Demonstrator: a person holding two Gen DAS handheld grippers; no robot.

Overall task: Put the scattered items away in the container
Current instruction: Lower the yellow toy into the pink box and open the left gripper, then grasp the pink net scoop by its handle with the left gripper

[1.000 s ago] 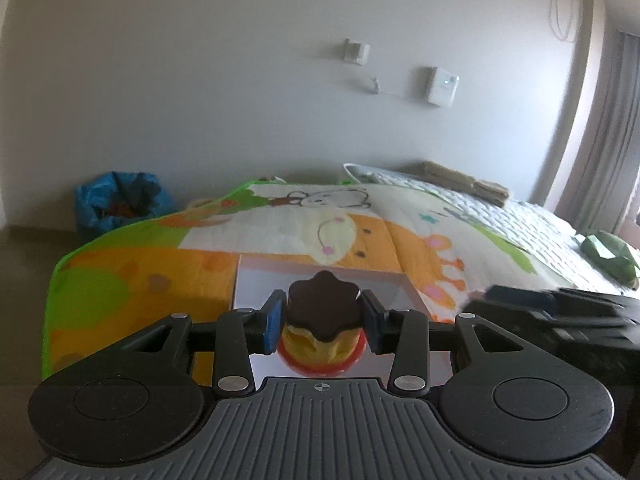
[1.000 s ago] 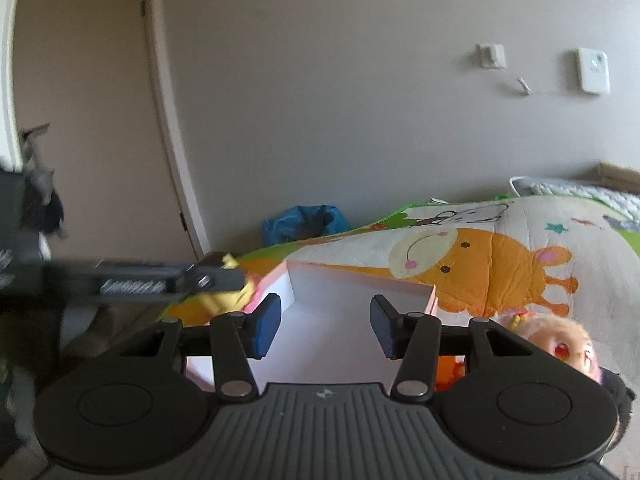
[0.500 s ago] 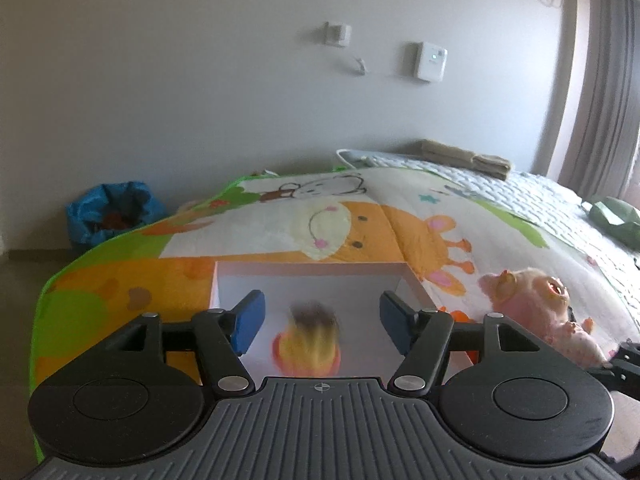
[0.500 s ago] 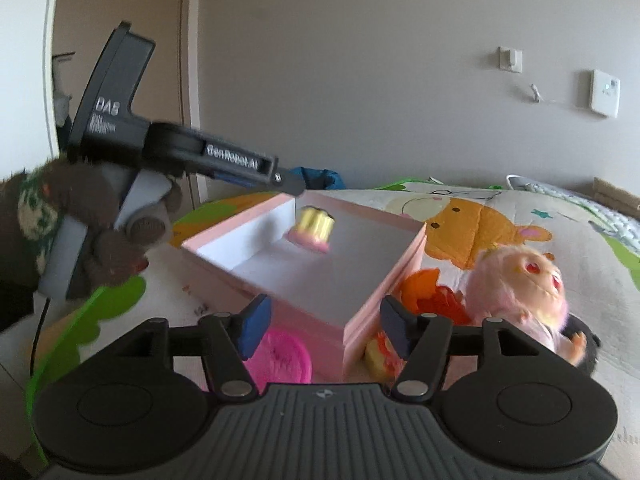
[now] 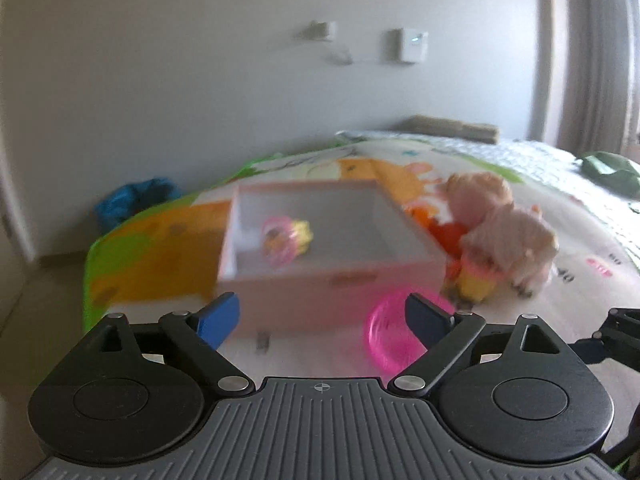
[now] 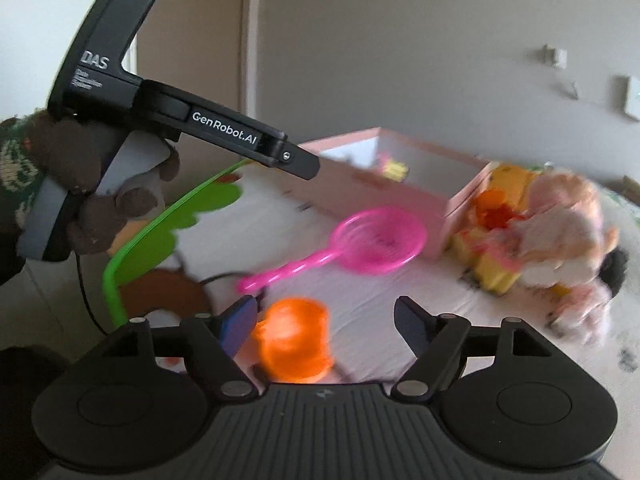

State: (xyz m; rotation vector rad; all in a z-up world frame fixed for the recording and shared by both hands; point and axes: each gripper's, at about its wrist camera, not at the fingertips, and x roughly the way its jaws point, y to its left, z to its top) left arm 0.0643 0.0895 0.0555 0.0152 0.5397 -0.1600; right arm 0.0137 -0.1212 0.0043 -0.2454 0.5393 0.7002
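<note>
A pink open box (image 5: 332, 276) stands on the bed, also in the right wrist view (image 6: 400, 196). A yellow and pink toy cake (image 5: 284, 236) lies inside it. My left gripper (image 5: 322, 316) is open and empty, pulled back in front of the box. A pink toy sieve (image 6: 376, 246) lies before the box, its ring near my left gripper (image 5: 390, 338). My right gripper (image 6: 324, 322) is open, with an orange toy cup (image 6: 294, 346) low between its fingers, close to the left one. A doll (image 6: 560, 232) and yellow and orange toys (image 6: 496, 268) lie right of the box.
The cartoon bedspread (image 5: 160, 248) ends at a green edge on the left (image 6: 120, 264). The hand-held left gripper body (image 6: 168, 116) reaches across the right wrist view. A blue bag (image 5: 132, 200) sits on the floor by the wall. A green item (image 5: 608, 172) lies far right.
My left gripper opened and dropped the toy cake into the box, then drew back. My right gripper moved back and down to the orange cup.
</note>
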